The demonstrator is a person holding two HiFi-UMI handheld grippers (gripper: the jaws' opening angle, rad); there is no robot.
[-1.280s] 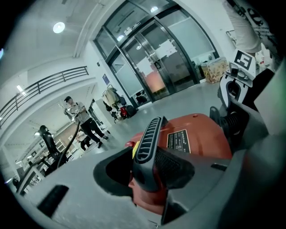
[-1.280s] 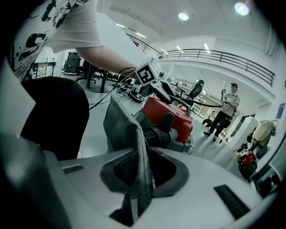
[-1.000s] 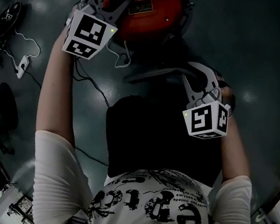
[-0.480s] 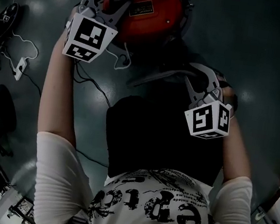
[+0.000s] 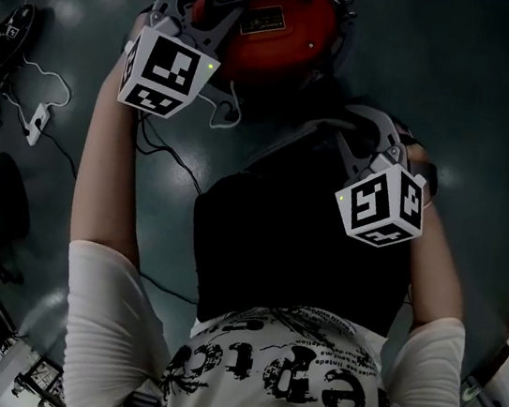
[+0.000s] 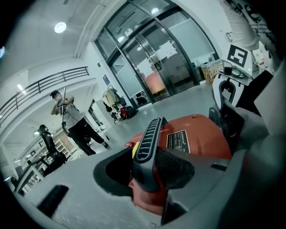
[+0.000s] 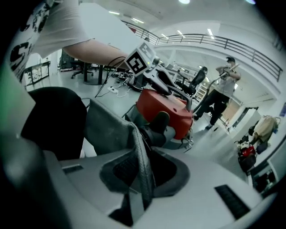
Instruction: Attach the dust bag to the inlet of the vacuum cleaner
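A white T-shirt with black print (image 5: pixel 275 381) and a black garment (image 5: pixel 295 251) over the lap fill the bottom of the head view. Just beyond, at the right, the right gripper (image 7: pixel 144 167) has its jaws closed together on a fold of the grey fabric dust bag (image 7: pixel 107 129). The cloth runs up from between the pads and spreads leftward towards the cleaner. The bag's far edge lies close to a dark rounded stub (image 7: pixel 159 120) on the near side of the red vacuum cleaner (image 5: pixel 273 44); whether the two touch I cannot tell. Further off, at the left, the left gripper (image 6: pixel 152 170) is clamped on the black ribbed carrying handle (image 6: pixel 149 134) atop the vacuum cleaner, with the handle lying lengthwise between the jaws. The cleaner stands on a dark glossy floor (image 5: pixel 472 79). A white cable with a power strip (image 5: pixel 39 121) trails on the floor at the left, well apart from the cleaner. Far behind, a person in a grey top (image 6: pixel 67 118) stands before tall glass doors (image 6: pixel 165 58).
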